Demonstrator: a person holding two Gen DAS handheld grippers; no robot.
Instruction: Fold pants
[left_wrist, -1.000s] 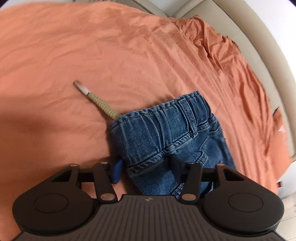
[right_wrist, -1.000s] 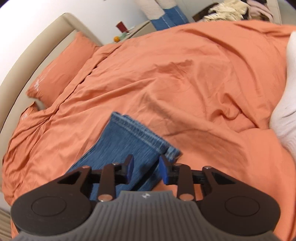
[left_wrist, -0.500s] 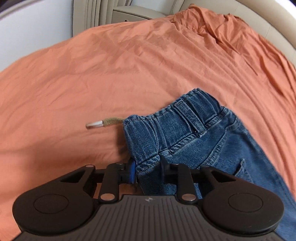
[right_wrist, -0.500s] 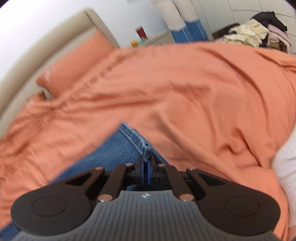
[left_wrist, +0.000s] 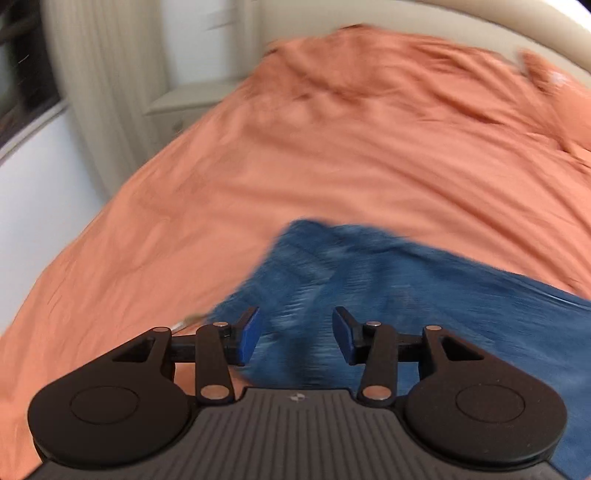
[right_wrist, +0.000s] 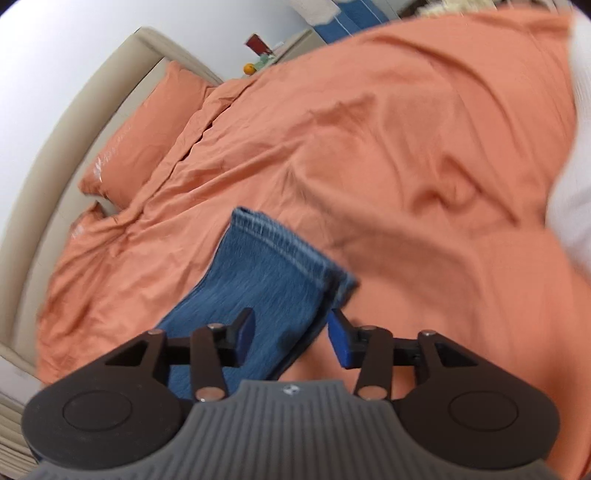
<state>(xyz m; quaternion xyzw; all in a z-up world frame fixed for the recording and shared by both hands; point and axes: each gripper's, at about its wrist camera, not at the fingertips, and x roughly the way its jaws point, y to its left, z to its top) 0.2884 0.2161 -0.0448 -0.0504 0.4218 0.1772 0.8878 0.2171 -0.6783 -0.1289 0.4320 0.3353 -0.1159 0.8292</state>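
Wide bed (right_wrist: 85, 122) with a curved beige padded frame, covered by a wrinkled orange cotton duvet (right_wrist: 406, 147) (left_wrist: 332, 166). Blue denim pants (right_wrist: 266, 280) (left_wrist: 388, 288) lie flat directly on the duvet, near its middle. Leg hems stacked, stitched cuff edge facing away from the right wrist camera; left wrist view of the pants is motion-blurred. Orange pillow (right_wrist: 147, 125) sits beyond the pants, against the frame. White fabric item (right_wrist: 576, 206) rests on the duvet well right of the pants, blurred, type unclear.
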